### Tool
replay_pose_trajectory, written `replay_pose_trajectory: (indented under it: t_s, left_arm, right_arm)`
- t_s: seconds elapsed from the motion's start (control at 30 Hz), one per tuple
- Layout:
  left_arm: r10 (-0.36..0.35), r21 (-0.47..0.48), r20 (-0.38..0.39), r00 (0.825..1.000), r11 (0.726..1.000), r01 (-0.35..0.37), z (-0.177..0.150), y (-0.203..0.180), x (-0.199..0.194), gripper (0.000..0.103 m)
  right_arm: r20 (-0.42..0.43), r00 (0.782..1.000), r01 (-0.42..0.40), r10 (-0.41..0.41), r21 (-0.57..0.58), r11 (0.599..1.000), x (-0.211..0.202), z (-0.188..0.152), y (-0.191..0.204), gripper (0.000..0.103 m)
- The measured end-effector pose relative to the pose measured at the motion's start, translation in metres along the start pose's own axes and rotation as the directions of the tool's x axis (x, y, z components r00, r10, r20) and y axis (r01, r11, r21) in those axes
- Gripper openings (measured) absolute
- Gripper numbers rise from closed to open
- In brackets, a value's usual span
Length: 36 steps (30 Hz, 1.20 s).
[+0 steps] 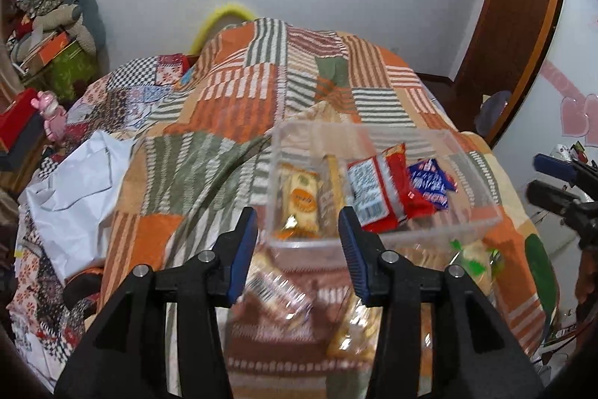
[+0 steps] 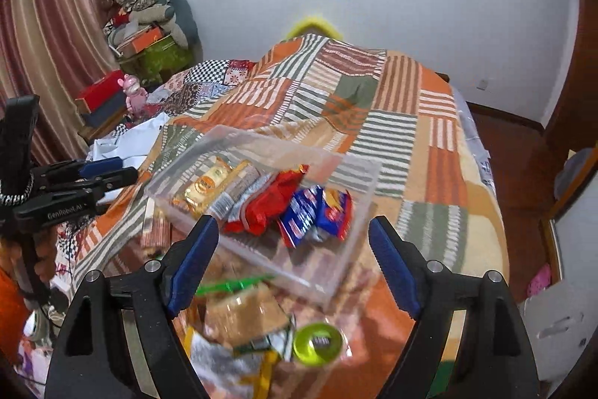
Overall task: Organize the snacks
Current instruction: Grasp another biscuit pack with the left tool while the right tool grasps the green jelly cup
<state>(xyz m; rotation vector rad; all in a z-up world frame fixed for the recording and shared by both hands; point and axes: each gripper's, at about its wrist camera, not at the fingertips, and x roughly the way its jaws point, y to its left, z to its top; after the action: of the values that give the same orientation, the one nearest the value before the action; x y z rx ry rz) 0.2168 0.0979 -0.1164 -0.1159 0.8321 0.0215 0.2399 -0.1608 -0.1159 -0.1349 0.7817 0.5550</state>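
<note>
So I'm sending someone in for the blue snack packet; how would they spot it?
On the striped blanket sits a clear box. The blue packet lies inside it, right of the red packet. It is the only blue wrapper with white lettering.

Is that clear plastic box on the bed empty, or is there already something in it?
Not empty. The clear box already holds several snack packets: yellow, red and blue.
</note>
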Motion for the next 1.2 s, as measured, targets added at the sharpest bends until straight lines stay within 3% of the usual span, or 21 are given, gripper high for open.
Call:
replay_pose_trajectory:
  t_s: [0.23,0.63,0.93,1.0,1.2]
  left_arm:
    - [0.040,-0.016,-0.051,0.998,0.999,-0.040,-0.025,0.016,0.005,0.053]
    - [0.049,-0.070,-0.198,0.979,0.996,-0.064,-0.055,0.019,0.068,0.055]
    - [0.031,-0.117,-0.181,0.983,0.992,-0.053,-0.068,0.033,0.070,0.056]
    - [0.026,-0.135,-0.180,0.983,0.990,-0.051,-0.072,0.041,0.066,0.056]
    - [0.030,-0.157,-0.185,0.982,0.986,-0.060,-0.088,0.059,0.047,0.055]
  right_arm:
    - [-0.038,0.998,0.046,-0.045,0.011,0.999,-0.005,-0.034,-0.013,0.081]
    - [-0.160,0.986,0.071,-0.057,0.082,0.994,0.020,-0.090,-0.030,0.081]
    - [-0.166,0.985,0.072,-0.055,0.097,0.993,0.028,-0.096,-0.029,0.080]
    - [-0.157,0.986,0.075,-0.060,0.092,0.993,0.028,-0.096,-0.026,0.079]
    - [-0.150,0.988,0.037,-0.021,0.099,0.994,0.033,-0.093,-0.024,0.059]
